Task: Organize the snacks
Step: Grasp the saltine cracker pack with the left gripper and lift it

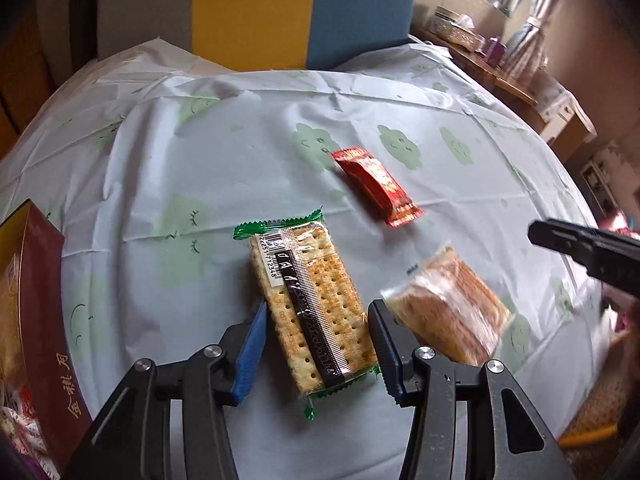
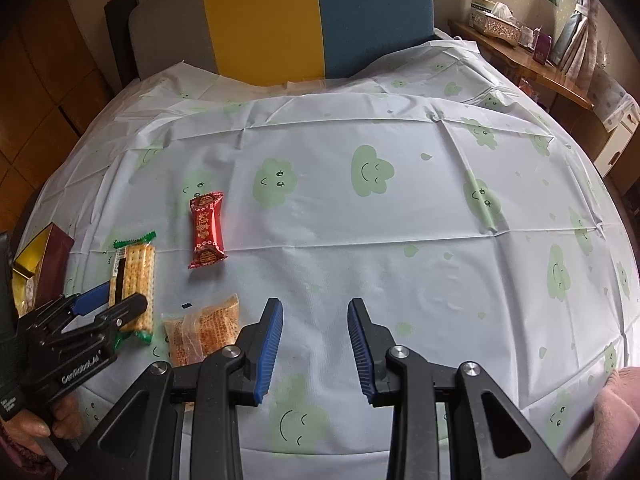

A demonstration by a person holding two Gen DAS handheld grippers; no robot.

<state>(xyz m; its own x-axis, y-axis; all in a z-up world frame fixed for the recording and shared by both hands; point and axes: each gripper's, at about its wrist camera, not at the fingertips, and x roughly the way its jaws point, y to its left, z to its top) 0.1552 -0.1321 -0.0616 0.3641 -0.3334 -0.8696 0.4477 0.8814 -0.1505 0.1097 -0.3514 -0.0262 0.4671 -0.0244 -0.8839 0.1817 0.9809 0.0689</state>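
A clear cracker packet [image 1: 316, 304] with green ends lies on the cloud-print cloth [image 1: 200, 160]. My left gripper [image 1: 318, 312] straddles it, and the blue pads [image 1: 250, 348] meet its long sides. In the right wrist view the left gripper [image 2: 120, 298] sits over that packet [image 2: 136, 272]. A red packet [image 1: 376, 186] [image 2: 207, 230] lies farther back. A clear packet of brown biscuits [image 1: 448, 312] [image 2: 204, 330] rests just right of the crackers. My right gripper [image 2: 315, 308] hovers open above bare cloth [image 2: 400, 240] with nothing between its pads.
A maroon and gold box [image 1: 40, 320] [image 2: 52, 264] stands at the left edge, with wrapped snacks inside. A yellow and blue cushion [image 2: 320, 20] backs the surface. A wooden shelf [image 2: 520, 52] runs along the right. A pink sleeve [image 2: 616, 412] shows at the lower right.
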